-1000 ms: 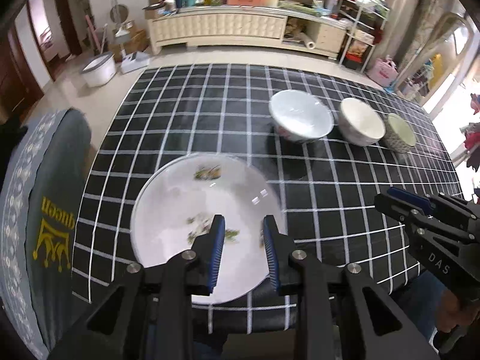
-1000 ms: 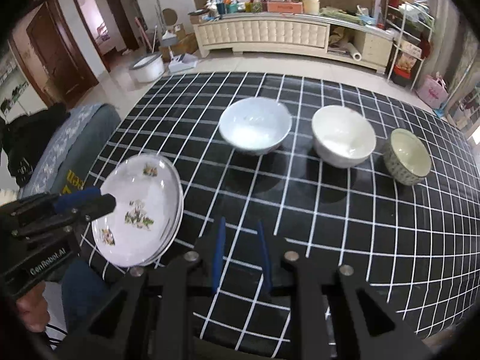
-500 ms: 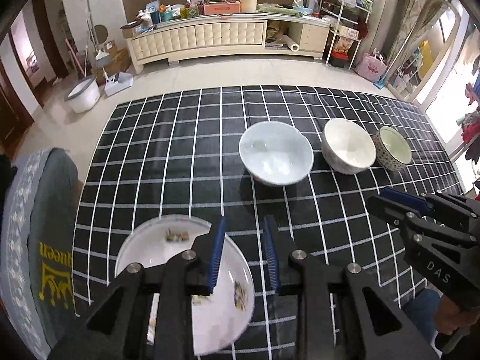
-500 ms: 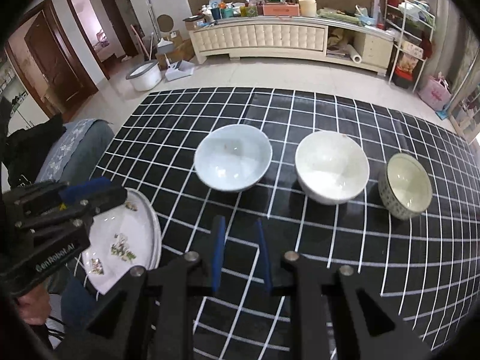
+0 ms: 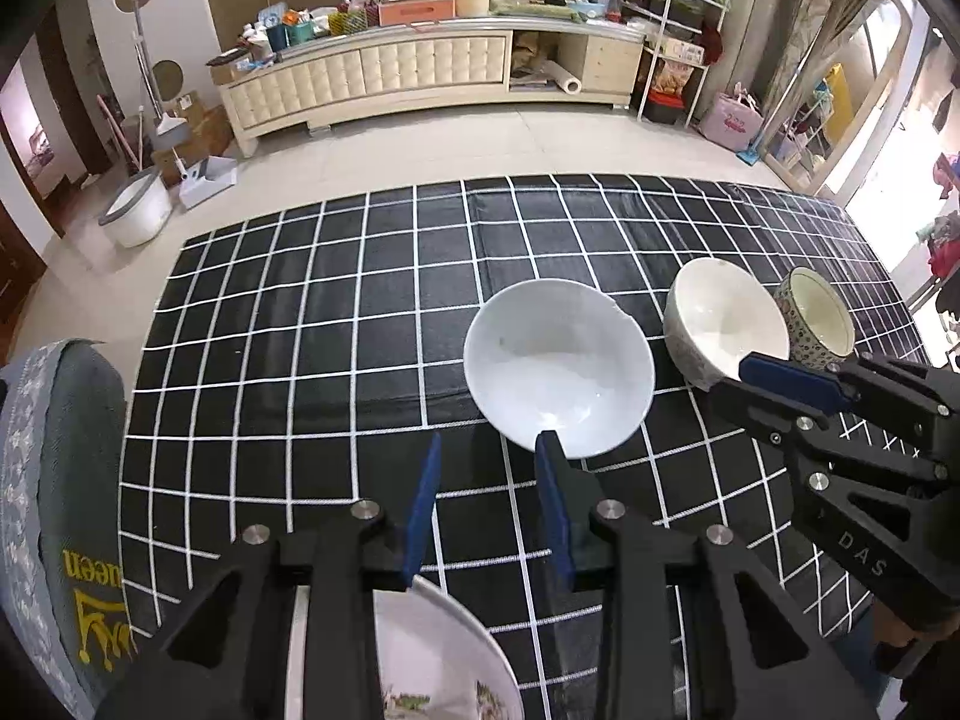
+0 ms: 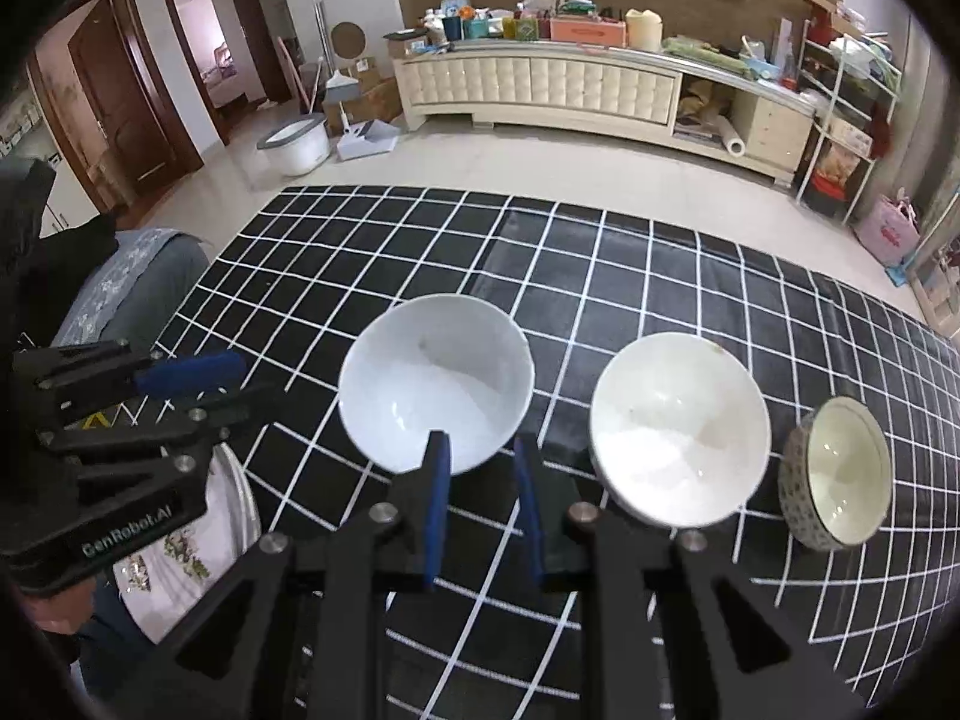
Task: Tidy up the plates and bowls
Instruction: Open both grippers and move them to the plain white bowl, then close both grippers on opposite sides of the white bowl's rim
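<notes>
Three bowls stand in a row on the black checked tablecloth (image 5: 300, 360): a large white bowl (image 5: 558, 369) (image 6: 435, 384), a second white bowl (image 5: 723, 324) (image 6: 678, 429) and a small patterned bowl (image 5: 816, 315) (image 6: 837, 480). A stack of flowered plates (image 5: 432, 660) (image 6: 180, 546) lies at the near left edge, under my left gripper. My left gripper (image 5: 486, 465) is open and empty, just short of the large bowl. My right gripper (image 6: 480, 462) is open and empty, above the large bowl's near rim. It also shows in the left wrist view (image 5: 792, 384).
A grey cushioned chair (image 5: 54, 480) stands at the table's left side. Beyond the table are a tiled floor, a long cream cabinet (image 5: 390, 78) with clutter, a white bucket (image 5: 135, 210) and shelving (image 5: 678, 36) on the right.
Both grippers have moved back and up from the table. In the left wrist view the plates slid down under the fingers and the bowls came nearer to centre.
</notes>
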Available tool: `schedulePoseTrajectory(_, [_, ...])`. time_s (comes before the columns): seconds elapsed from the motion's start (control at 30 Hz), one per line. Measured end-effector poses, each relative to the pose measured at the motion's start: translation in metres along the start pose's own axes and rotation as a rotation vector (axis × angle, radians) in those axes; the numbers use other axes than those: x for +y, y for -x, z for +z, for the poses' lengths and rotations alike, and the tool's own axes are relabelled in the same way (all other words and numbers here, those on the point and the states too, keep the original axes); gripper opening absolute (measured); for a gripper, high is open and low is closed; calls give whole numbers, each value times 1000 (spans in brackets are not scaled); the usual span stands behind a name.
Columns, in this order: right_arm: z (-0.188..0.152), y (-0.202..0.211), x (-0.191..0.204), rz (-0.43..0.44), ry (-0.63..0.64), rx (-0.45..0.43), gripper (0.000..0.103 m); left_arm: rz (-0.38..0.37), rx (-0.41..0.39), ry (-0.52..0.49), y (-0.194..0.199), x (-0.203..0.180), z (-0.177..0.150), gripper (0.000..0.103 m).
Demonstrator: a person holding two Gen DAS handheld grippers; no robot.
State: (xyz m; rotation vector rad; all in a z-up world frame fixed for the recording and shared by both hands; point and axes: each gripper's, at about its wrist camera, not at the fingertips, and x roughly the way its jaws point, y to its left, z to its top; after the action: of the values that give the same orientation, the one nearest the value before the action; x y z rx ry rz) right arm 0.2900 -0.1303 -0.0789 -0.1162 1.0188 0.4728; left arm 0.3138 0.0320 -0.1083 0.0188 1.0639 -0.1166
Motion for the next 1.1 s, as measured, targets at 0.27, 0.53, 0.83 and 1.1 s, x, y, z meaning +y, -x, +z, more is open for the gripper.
schedulePoseTrajectory(0.27, [12, -29, -9, 3, 10, 41, 32, -18, 92, 41, -43, 8, 10, 30])
schedulePoseTrajectory(0.53, [24, -52, -19, -2, 6, 81, 40, 5, 130, 35, -65, 10, 19, 30])
schedulePoseTrajectory(0.83, [28, -77, -24, -2, -4, 147, 40, 18, 159, 28, -84, 12, 26, 31])
schedulePoseTrajectory(1.1, [20, -90, -22, 14, -4, 184, 35, 15, 192, 1, -94, 7, 27, 30])
